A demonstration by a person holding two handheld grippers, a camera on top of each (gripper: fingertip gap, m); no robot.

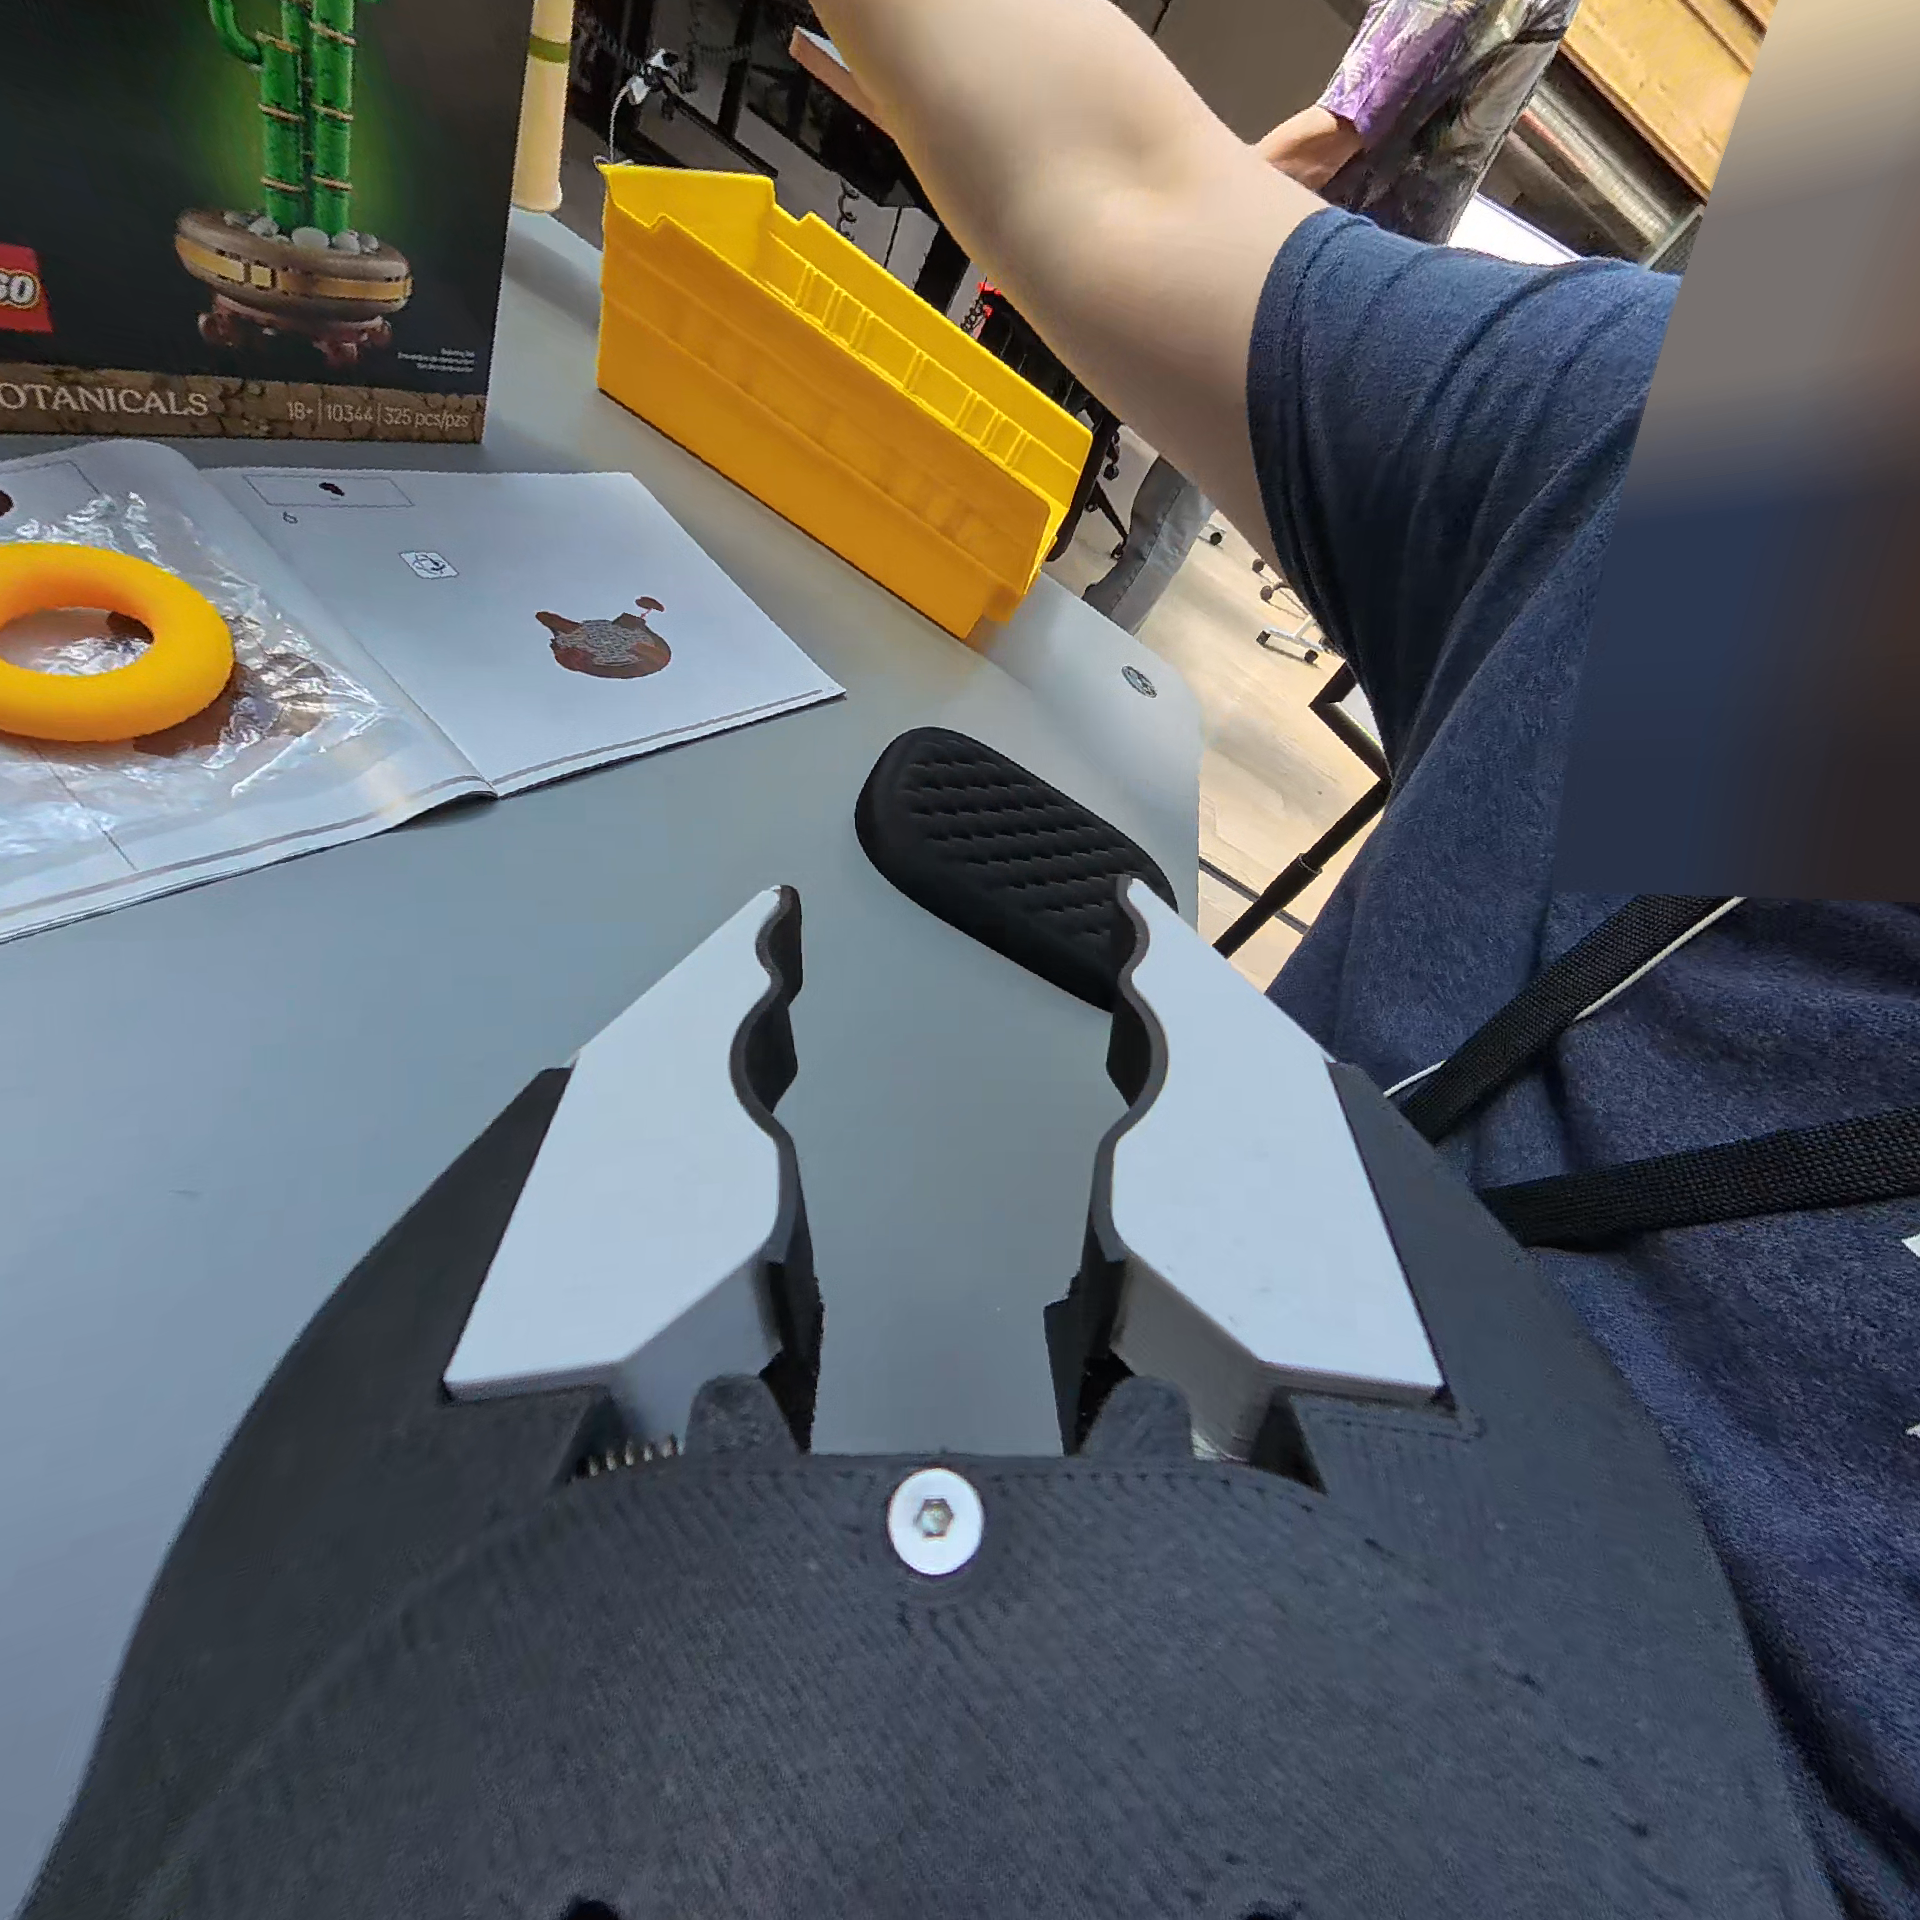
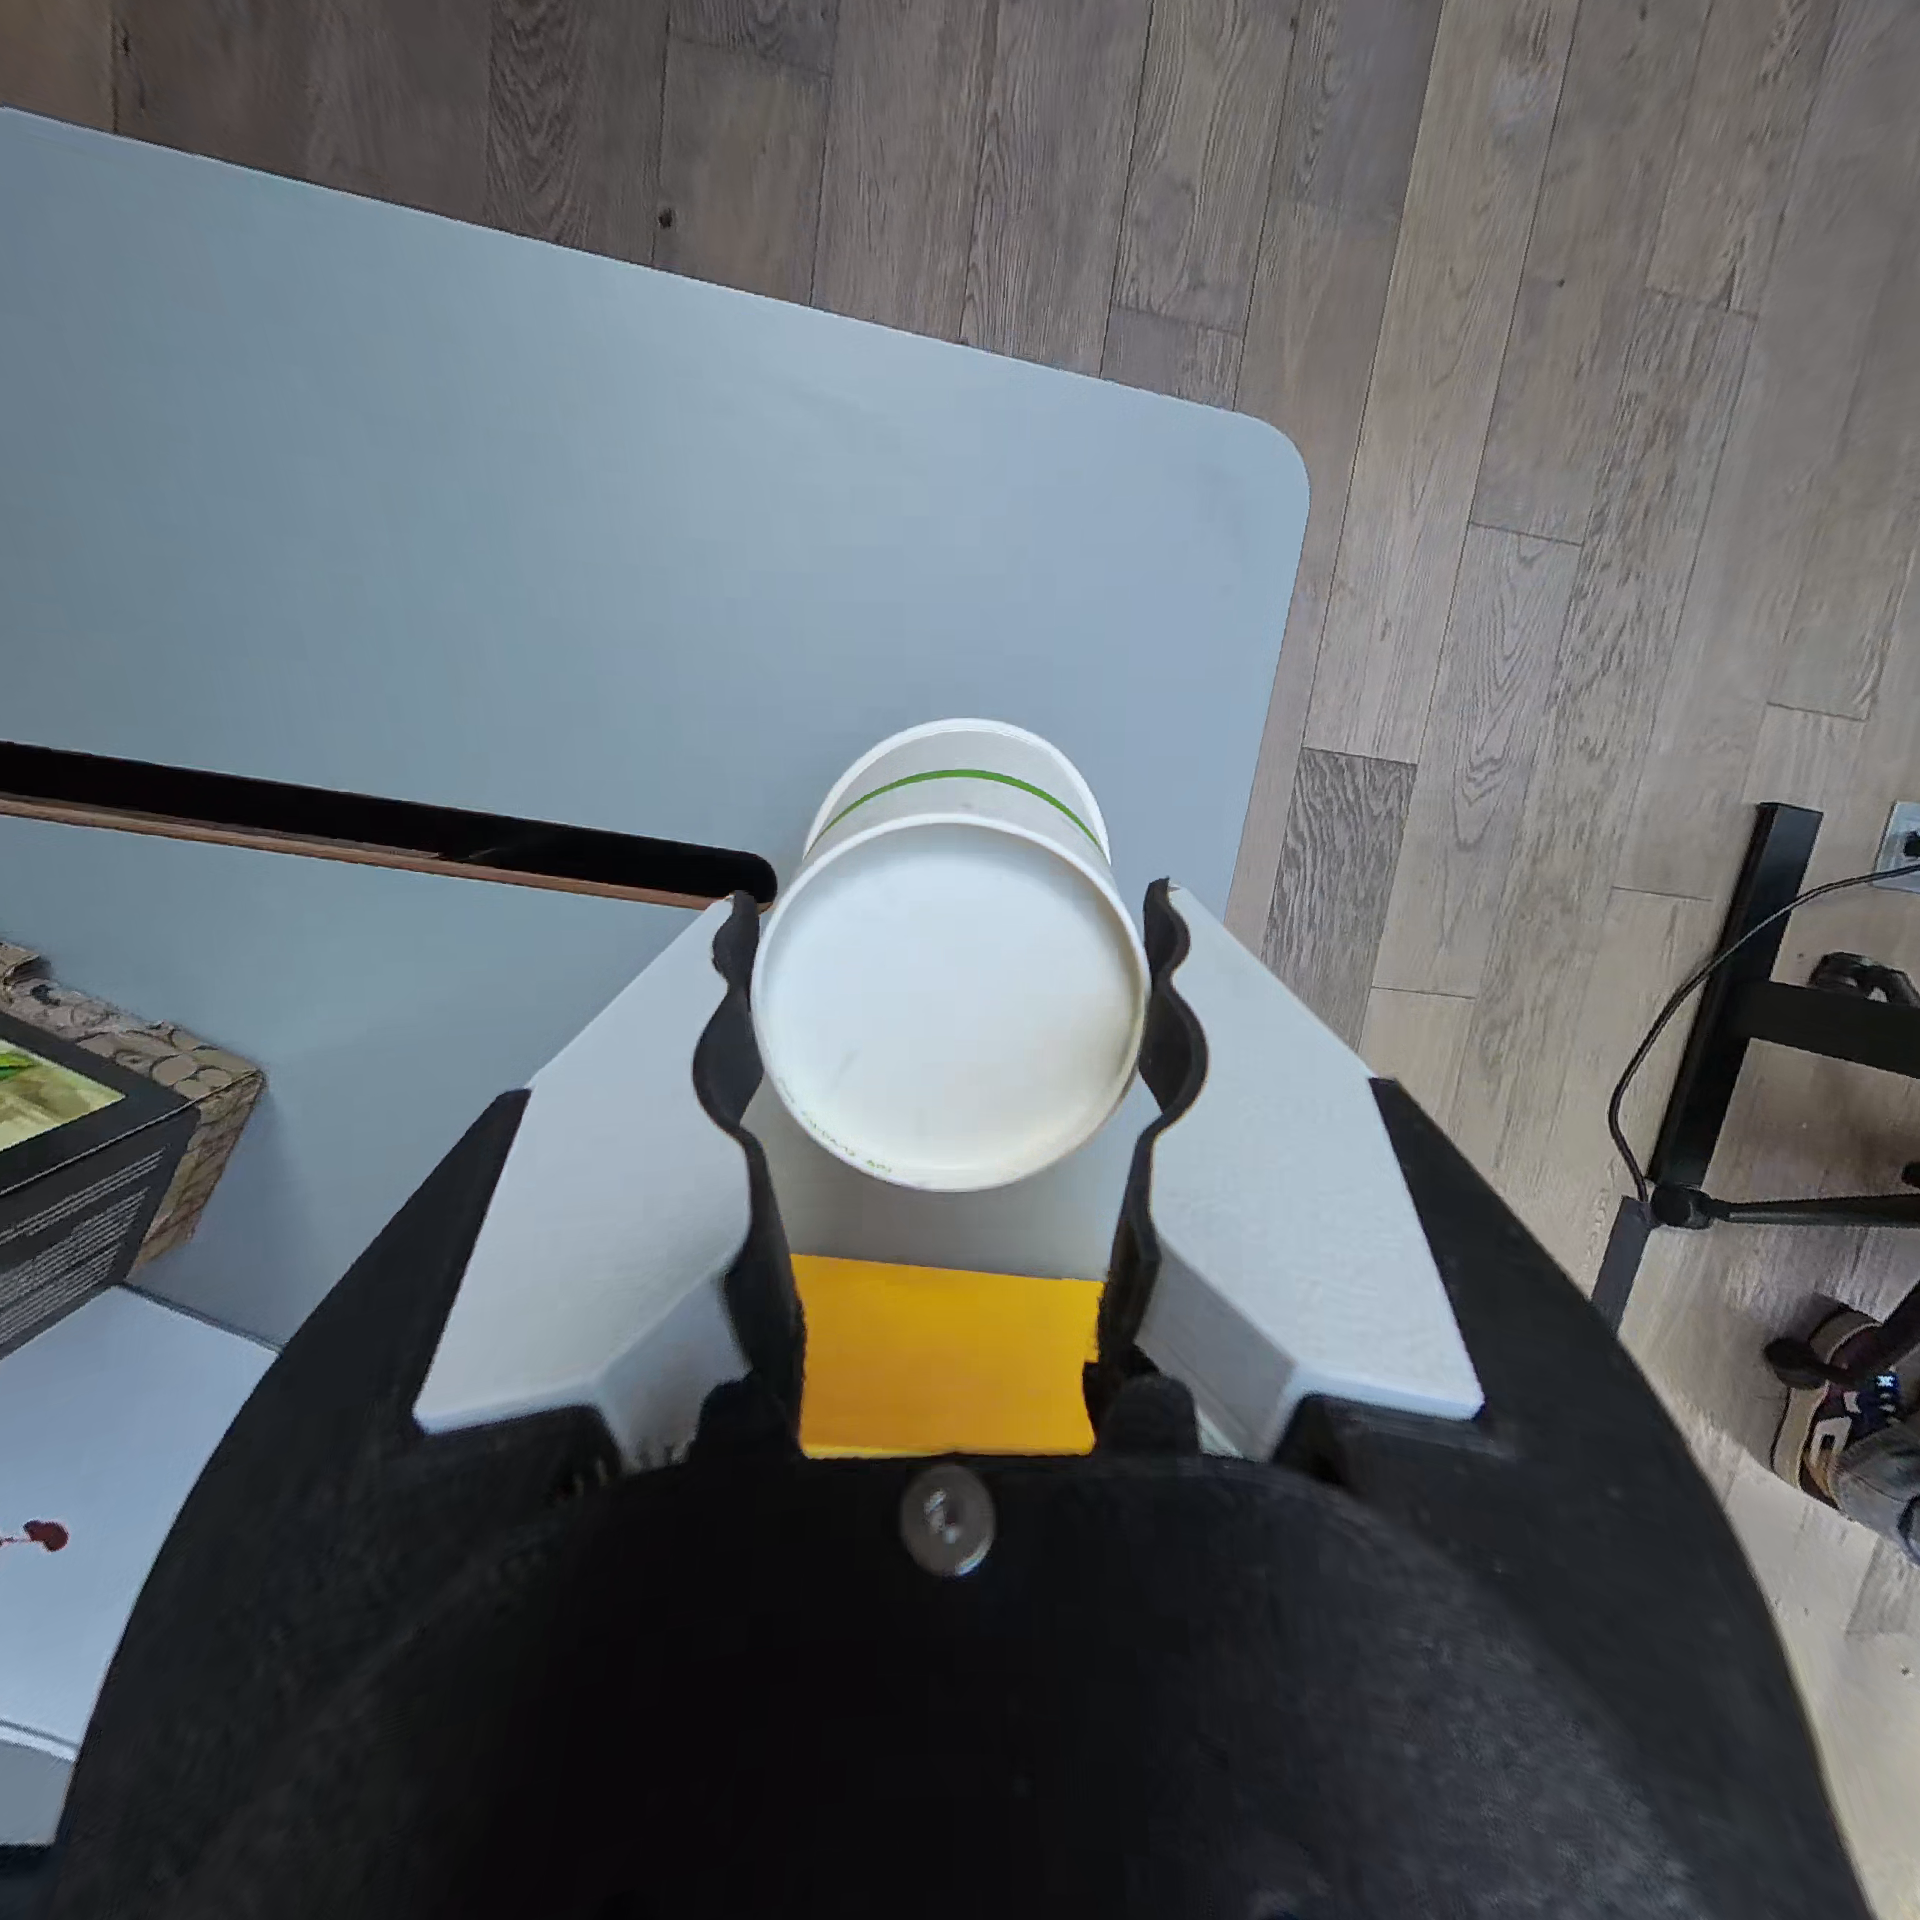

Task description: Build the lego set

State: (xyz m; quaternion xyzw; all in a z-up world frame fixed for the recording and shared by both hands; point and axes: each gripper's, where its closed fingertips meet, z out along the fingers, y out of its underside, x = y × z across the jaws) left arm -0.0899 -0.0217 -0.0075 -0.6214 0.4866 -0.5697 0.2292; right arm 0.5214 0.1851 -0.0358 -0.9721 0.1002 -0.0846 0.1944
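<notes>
My left gripper [image 1: 956, 894] is open and empty, low over the grey table [image 1: 312, 1091]. An open instruction booklet [image 1: 540, 623] lies ahead to the left. On it lies a clear plastic bag [image 1: 260, 727] with brown pieces, and a yellow ring [image 1: 104, 665] rests on the bag. The set's box [image 1: 239, 218] stands behind. My right gripper [image 2: 951, 899] has its pads against both sides of an upturned white paper cup [image 2: 945, 997] with a green stripe. In the left wrist view the cup [image 1: 545, 104] shows beside the box.
A yellow bin [image 1: 831, 395] stands on the table's right side, and it also shows under my right gripper [image 2: 945, 1351]. A black textured oval pad [image 1: 997, 842] lies just beyond my left fingertips. A person's arm [image 1: 1091, 260] reaches across. The box corner [image 2: 94, 1143] and table edge [image 2: 1278, 540] are nearby.
</notes>
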